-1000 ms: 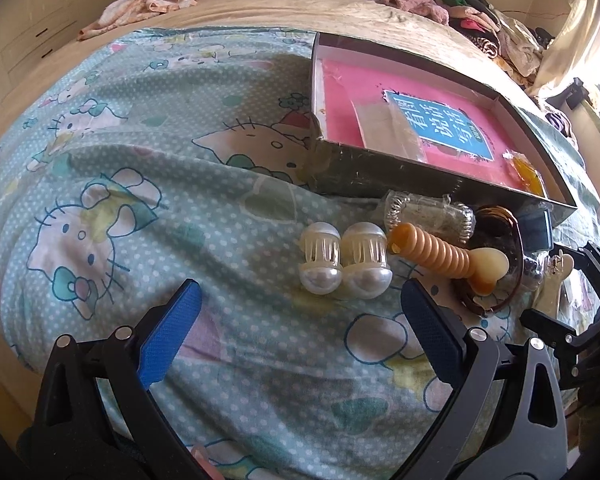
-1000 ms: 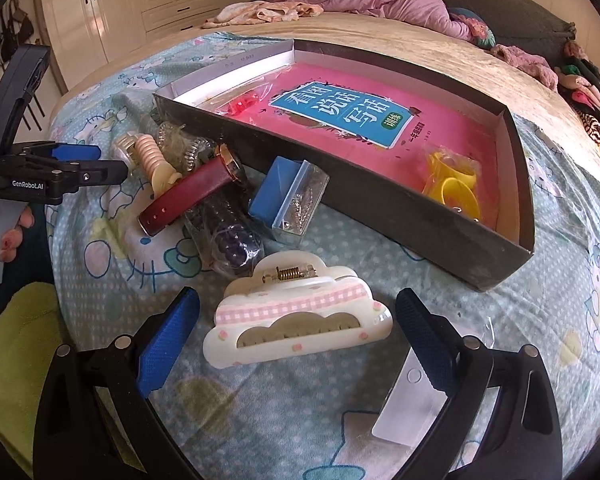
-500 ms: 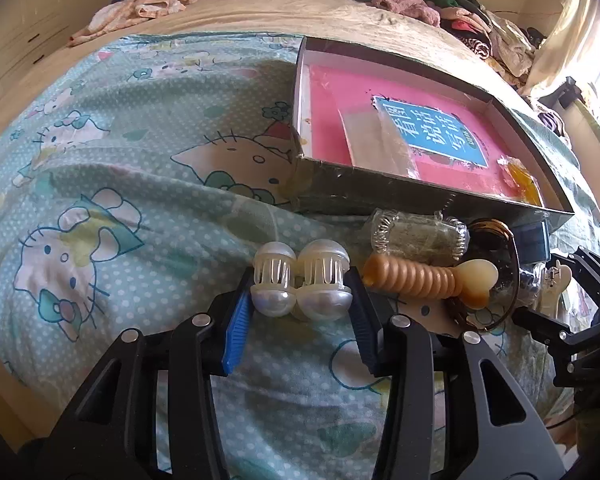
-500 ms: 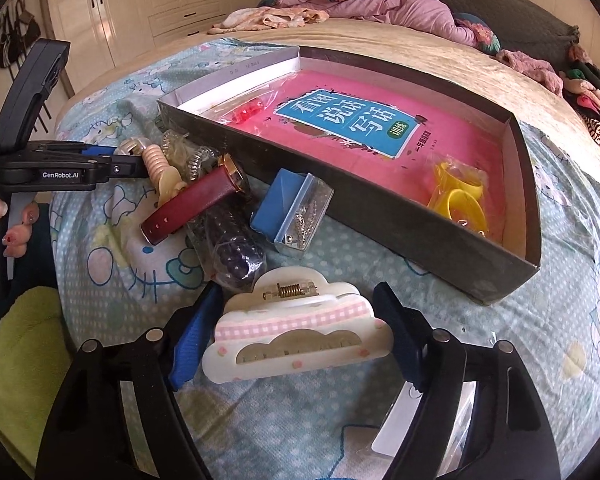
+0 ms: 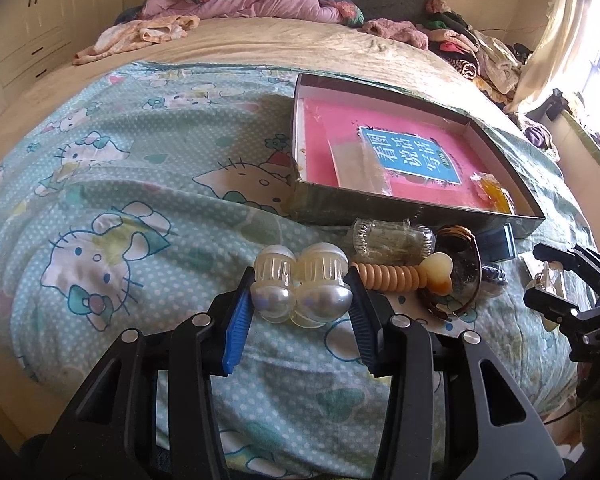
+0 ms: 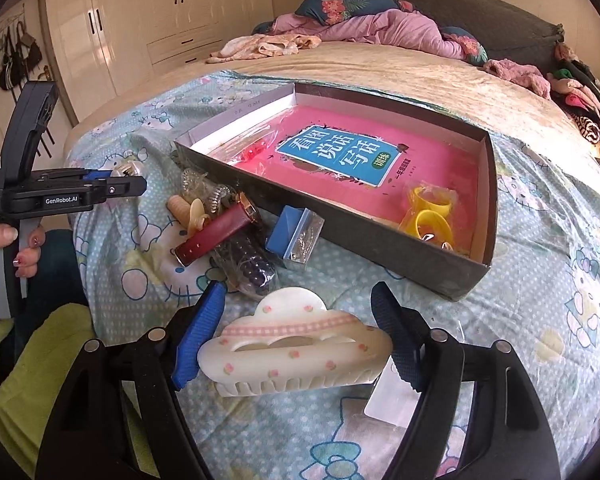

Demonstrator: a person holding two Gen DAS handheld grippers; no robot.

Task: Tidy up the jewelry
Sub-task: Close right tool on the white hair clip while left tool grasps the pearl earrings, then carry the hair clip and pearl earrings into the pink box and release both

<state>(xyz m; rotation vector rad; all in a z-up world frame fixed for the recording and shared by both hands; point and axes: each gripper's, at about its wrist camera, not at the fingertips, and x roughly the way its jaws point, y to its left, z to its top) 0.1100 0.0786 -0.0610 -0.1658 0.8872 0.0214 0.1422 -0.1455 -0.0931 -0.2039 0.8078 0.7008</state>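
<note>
Between the two grippers on the bed [image 5: 100, 168], a cluttered heap: ribbed peach clip [image 5: 396, 278], red watch strap [image 6: 216, 236], blue box [image 6: 292, 230], bagged dark beads [image 6: 248, 268]. Beyond, a shallow box [image 6: 380, 236] holding a pink book [image 6: 340, 156] and yellow rings [image 6: 428, 216]. Left gripper [image 5: 300, 300] narrowed, clamped on a twin pearl clip [image 5: 300, 288]. Right gripper [image 6: 296, 336], just closing, pinching the cloud-shaped hair claw [image 6: 296, 348] at both ends, off the sheet.
</note>
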